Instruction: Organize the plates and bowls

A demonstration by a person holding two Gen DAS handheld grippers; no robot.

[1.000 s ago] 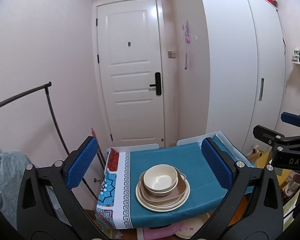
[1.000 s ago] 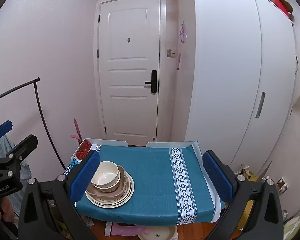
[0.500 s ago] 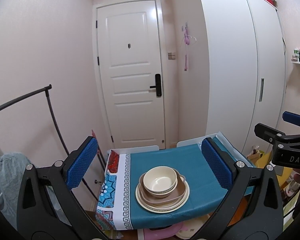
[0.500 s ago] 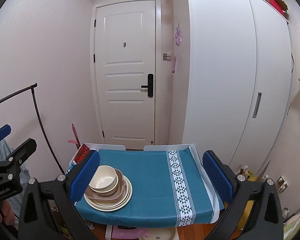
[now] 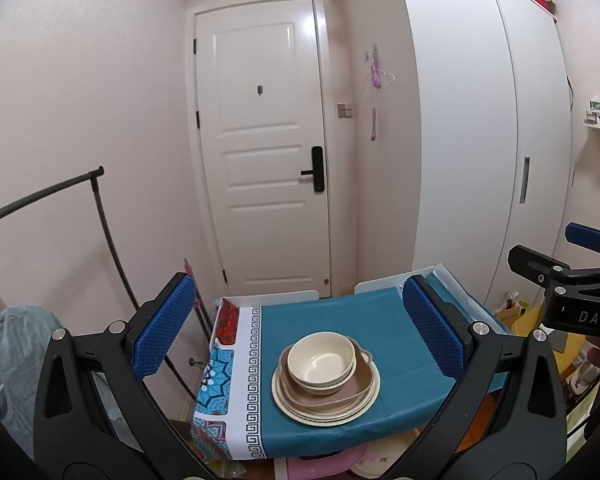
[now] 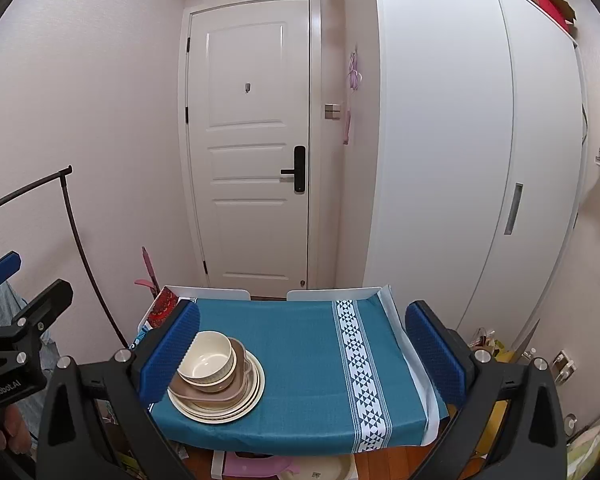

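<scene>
Bowl is seen stacked on plates, ahead between left gripper fingers; right gripper likewise held wide, empty.

A small table covered by a teal woven cloth stands in front of a white panelled door. On the cloth's left part sits a stack: a cream round bowl on top, inside a brown two-handled dish, which rests on cream round plates. The cloth's right part lies bare. A tall white wardrobe rises to the right of the table, and a black metal clothes rail stands to its left. Under the table lie what may be a pink stool and another dish, mostly hidden.
</scene>
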